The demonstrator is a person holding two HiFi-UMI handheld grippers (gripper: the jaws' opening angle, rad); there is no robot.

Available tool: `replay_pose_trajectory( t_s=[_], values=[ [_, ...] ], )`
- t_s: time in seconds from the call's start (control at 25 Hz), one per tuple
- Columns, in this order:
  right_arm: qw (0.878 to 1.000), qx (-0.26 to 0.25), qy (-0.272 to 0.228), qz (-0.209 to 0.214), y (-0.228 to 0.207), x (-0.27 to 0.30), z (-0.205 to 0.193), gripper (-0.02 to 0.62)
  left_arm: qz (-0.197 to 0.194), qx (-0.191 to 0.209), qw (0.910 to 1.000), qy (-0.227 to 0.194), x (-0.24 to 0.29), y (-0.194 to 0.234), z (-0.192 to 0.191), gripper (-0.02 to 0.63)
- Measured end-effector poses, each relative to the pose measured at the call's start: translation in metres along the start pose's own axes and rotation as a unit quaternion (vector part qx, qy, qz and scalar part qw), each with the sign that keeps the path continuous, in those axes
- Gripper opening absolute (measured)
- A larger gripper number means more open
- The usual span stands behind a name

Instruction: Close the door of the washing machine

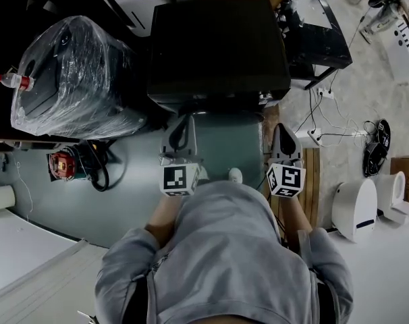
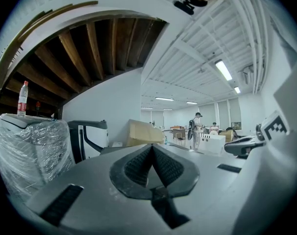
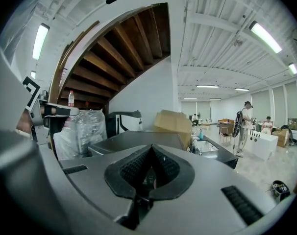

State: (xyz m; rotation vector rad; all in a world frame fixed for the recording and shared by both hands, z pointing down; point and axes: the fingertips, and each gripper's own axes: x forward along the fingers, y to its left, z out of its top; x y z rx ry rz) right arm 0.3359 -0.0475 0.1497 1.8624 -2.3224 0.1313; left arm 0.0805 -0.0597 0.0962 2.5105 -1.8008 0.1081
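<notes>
Contact risk: left gripper and right gripper, both clamped shut on nothing, sit just before the washing machine near its top edge, door unseen, so a blind push may miss the door.

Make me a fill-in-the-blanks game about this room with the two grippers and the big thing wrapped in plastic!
1. The bottle by the plastic-wrapped appliance has a ____ cap.
2. The left gripper and the right gripper both have their jaws ____, with nothing between them.
3. The person holding the grippers wears a ____ hoodie.
4. The top of the big machine just ahead of the grippers is ____ in colour.

Missing words: red; shut; grey; black.
</notes>
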Motion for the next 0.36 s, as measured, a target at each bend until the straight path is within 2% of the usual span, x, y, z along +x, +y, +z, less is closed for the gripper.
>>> replay_pose_trajectory(
  t_s=[0.36],
  values=[
    [1.0, -0.009, -0.001, 0.008, 0.013, -0.001, 0.003, -0.002, 0.008, 0.004, 1.0, 0.002, -0.012, 0.011, -0.004, -0.002]
  ],
)
